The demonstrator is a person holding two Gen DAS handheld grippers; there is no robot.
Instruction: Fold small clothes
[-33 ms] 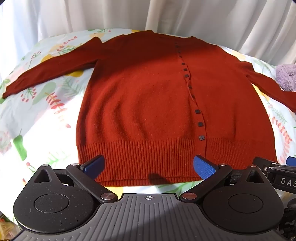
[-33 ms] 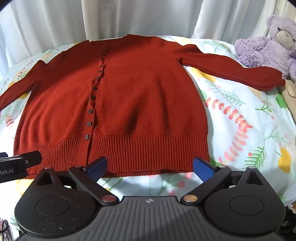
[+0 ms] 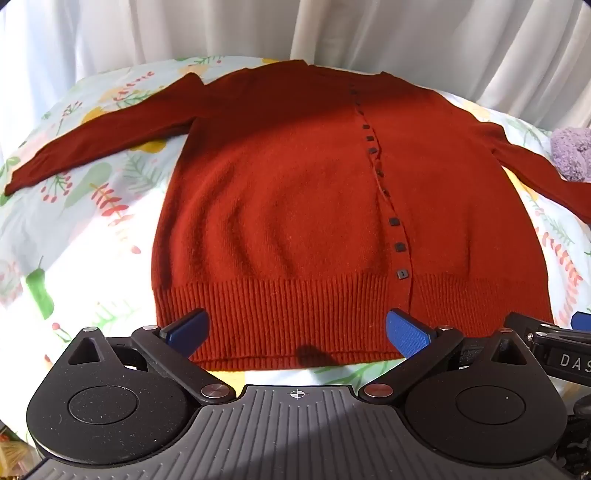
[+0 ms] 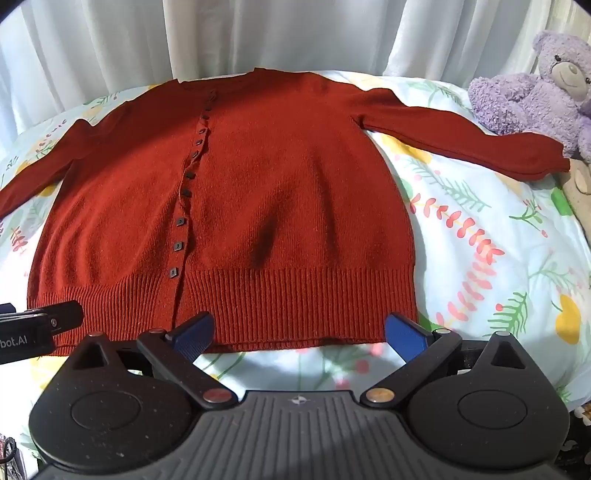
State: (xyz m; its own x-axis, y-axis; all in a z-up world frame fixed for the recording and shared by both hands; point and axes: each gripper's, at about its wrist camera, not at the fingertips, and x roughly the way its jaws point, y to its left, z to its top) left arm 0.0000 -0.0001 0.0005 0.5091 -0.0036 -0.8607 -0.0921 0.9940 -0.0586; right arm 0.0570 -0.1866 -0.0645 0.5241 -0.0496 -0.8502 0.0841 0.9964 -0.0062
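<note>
A rust-red knitted cardigan (image 3: 280,206) (image 4: 288,206) lies flat and buttoned on the flowered bedsheet (image 3: 74,236), sleeves spread to both sides, with a row of small dark buttons (image 3: 400,246) down its front. My left gripper (image 3: 297,330) hovers open over the ribbed hem, left of the button line, with nothing between its blue pads (image 3: 408,330). Over the hem's right part my right gripper (image 4: 299,332) is open too, its blue pads (image 4: 406,334) apart and empty. Each gripper's tip shows at the edge of the other's view.
A purple plush bear (image 4: 535,88) sits at the right beside the right sleeve's cuff (image 4: 546,155). White curtains (image 4: 258,33) hang close behind the bed. The left sleeve (image 3: 92,147) reaches toward the sheet's left edge.
</note>
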